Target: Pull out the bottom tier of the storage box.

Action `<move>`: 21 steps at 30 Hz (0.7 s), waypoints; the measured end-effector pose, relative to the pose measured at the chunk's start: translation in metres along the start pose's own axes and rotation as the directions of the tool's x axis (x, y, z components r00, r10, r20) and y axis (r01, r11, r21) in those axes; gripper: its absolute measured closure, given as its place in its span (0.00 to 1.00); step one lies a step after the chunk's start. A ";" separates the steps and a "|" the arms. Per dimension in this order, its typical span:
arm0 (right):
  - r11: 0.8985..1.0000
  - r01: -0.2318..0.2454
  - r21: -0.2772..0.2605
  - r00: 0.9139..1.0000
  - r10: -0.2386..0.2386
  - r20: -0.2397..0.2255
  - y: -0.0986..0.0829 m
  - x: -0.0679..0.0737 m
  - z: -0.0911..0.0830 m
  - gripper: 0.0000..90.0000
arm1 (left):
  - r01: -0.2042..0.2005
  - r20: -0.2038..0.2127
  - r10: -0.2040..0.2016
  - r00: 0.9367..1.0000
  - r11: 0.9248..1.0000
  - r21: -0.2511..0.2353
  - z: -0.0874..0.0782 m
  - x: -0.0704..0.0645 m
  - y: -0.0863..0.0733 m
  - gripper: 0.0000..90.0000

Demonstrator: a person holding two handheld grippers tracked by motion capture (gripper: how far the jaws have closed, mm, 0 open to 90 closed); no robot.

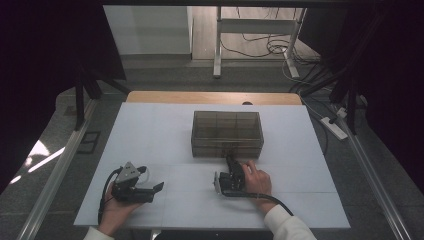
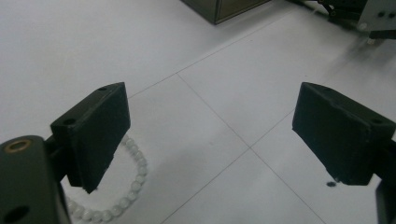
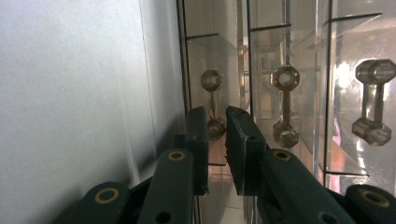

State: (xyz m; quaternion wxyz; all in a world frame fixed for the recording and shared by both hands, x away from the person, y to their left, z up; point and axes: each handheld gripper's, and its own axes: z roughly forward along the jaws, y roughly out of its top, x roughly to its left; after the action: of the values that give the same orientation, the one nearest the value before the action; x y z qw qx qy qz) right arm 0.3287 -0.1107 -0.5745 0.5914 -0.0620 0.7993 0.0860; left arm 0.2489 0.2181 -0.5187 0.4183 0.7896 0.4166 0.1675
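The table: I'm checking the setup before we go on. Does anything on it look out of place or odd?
One thing stands out: a string of white beads lies loose on the white table under the open left gripper, apart from the clear drawer box. The right gripper, nearly closed, is at a drawer handle.

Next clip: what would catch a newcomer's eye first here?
The smoky transparent drawer box at the middle of the white table, with the right gripper nosed against its front, jaws nearly closed at a drawer handle. Then the left gripper, jaws wide open, near a white bead bracelet lying on the table.
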 end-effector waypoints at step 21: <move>1.000 -0.015 0.004 1.000 0.015 0.015 0.000 0.002 -0.008 0.88 | 0.000 -0.001 0.000 1.000 1.000 -0.002 -0.001 0.001 -0.001 0.13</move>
State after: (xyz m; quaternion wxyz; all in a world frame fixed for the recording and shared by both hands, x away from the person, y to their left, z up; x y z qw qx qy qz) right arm 0.3211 -0.1128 -0.5742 0.5969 -0.0544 0.7954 0.0893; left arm 0.2490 0.2195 -0.5190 0.4188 0.7892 0.4165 0.1684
